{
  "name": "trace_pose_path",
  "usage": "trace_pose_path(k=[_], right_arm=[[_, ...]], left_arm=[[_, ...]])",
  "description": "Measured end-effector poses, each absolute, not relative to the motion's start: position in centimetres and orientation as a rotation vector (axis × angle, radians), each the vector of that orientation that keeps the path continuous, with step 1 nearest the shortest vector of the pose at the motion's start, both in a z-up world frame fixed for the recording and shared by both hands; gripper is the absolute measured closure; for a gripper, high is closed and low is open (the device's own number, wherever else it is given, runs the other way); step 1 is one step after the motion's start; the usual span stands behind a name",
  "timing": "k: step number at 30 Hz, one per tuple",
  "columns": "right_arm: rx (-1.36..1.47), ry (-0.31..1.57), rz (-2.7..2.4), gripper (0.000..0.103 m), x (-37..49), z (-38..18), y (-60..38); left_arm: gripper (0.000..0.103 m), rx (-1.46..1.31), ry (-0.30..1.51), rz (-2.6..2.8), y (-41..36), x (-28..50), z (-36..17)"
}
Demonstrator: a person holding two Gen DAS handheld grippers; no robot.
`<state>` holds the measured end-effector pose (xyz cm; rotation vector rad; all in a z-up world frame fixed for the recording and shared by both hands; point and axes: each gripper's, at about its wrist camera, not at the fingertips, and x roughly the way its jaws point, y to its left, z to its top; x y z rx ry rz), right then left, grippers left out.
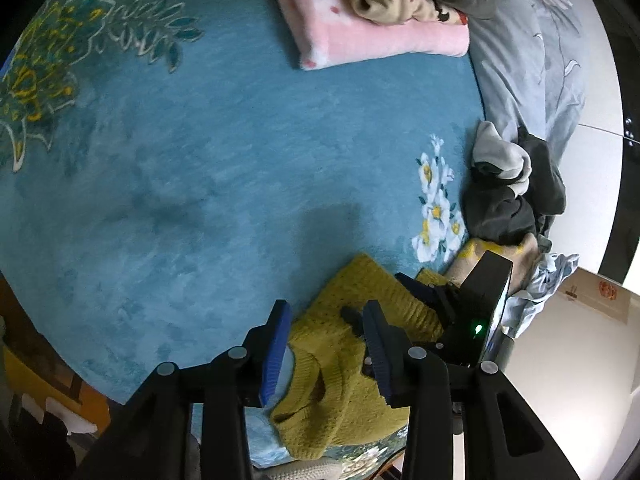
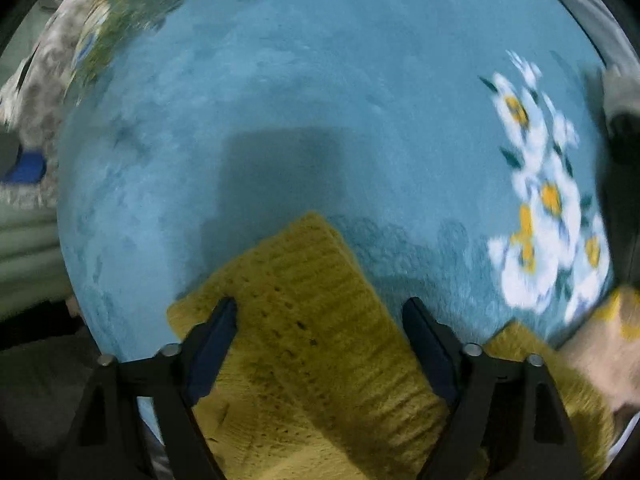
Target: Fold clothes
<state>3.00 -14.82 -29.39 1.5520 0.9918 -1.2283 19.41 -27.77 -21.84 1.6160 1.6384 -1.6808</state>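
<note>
Mustard-yellow knit, a sweater (image 1: 340, 364), lies crumpled at the near edge of a teal blanket (image 1: 224, 168) printed with white flowers. The left gripper (image 1: 326, 344) hangs over the sweater's collar with its blue-padded jaws apart and nothing between them. The right gripper (image 2: 320, 344) hangs above a flat panel of the same sweater (image 2: 316, 344), its jaws spread wide and empty. A folded pink blanket (image 1: 360, 36) sits at the far side with clothes piled on it. Dark grey clothes (image 1: 516, 196) lie heaped past the blanket's right edge.
</note>
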Motion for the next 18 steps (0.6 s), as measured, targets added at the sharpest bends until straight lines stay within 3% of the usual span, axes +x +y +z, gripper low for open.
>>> trace_pose_path(k=[2,6,18], right_arm=[[1.594,0.966,-1.263,0.046,2.0,-29.5,-14.2],[1.662,0.918,-1.283,0.047,0.3,-29.9,-13.2],[1.634,0.902,-1.270,0.047,0.2,-29.4,-12.4]], left_arm=[[0.061,1.635,1.612,-1.692,-26.7,20.2,-22.1],[0.052,1.782,1.554,-1.699,-22.0,21.3,-23.9],[0.052,2.303,1.405,-1.572,-6.7,24.7,-31.2]])
